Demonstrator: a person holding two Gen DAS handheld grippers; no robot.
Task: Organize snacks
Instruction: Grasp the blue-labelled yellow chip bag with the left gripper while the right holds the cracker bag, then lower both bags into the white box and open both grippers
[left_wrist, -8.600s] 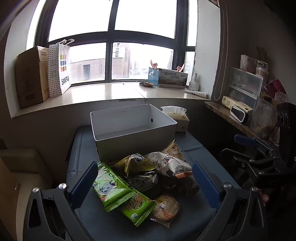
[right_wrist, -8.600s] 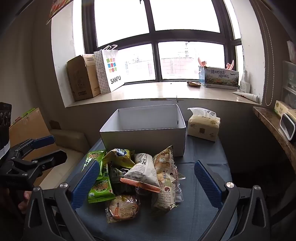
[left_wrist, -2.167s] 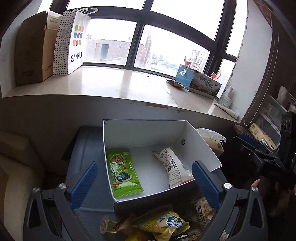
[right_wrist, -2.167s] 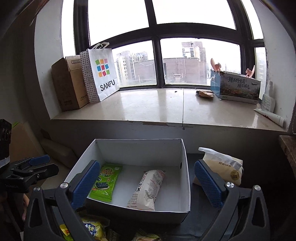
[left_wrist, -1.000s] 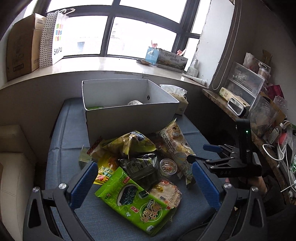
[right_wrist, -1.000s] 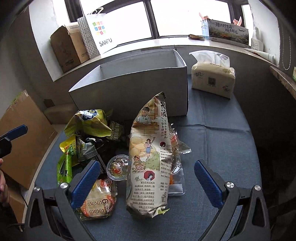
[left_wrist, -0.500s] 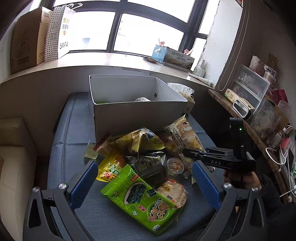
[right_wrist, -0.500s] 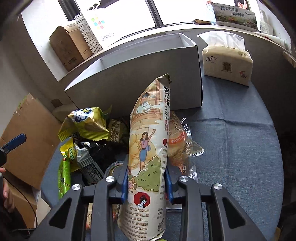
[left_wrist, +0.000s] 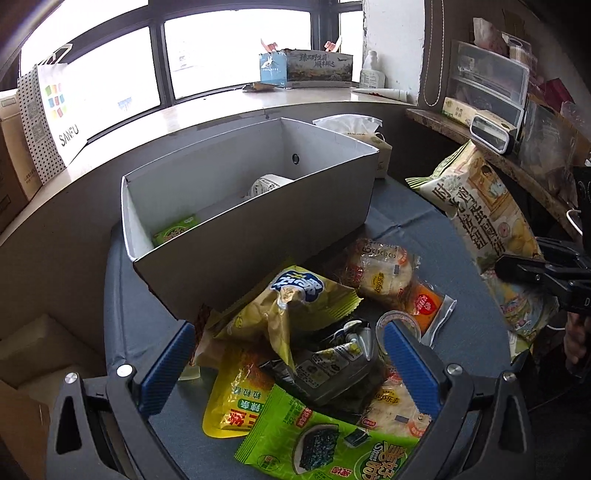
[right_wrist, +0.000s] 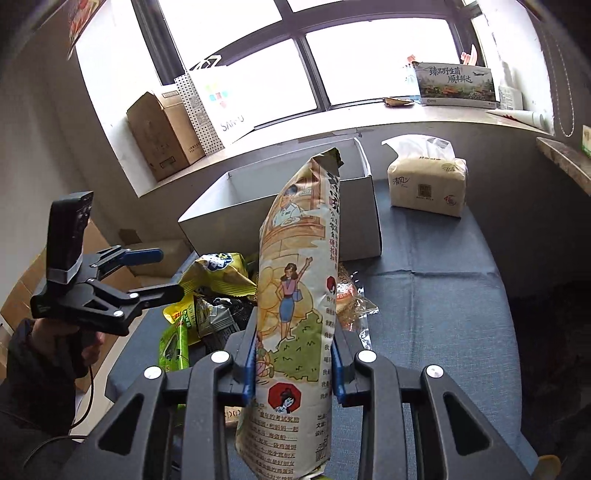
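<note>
**Tall bag up in the air, box waiting beyond the pile**

Over on the left, the left gripper (left_wrist: 288, 365) hangs above the near end of the snack heap, jaws spread wide and gripping nothing. Under it lie the yellow chip bag (left_wrist: 291, 306), a dark foil pack (left_wrist: 332, 365) and the green seaweed packet (left_wrist: 325, 443), all overlapping on the blue-covered bench (left_wrist: 125, 317). If it dives in here it could catch two wrappers at once, because they lie stacked.

Further back sits the white box (left_wrist: 258, 225), with a green packet (left_wrist: 173, 230) and a white bag (left_wrist: 267, 184) already inside.

To the right, the right gripper (right_wrist: 293, 363) has its jaws pinched tight on the tall cracker bag (right_wrist: 295, 295), low on its length, with the bag standing upright above the bench. That is the worry: most of the bag stands above the pinch, so it may flop or twist. The wrapper looks slick and could slide out. Carried low, its bottom end could clip the box's near wall (right_wrist: 354, 218) or drag the clear-wrapped pastries (right_wrist: 351, 295) beside it.
</note>
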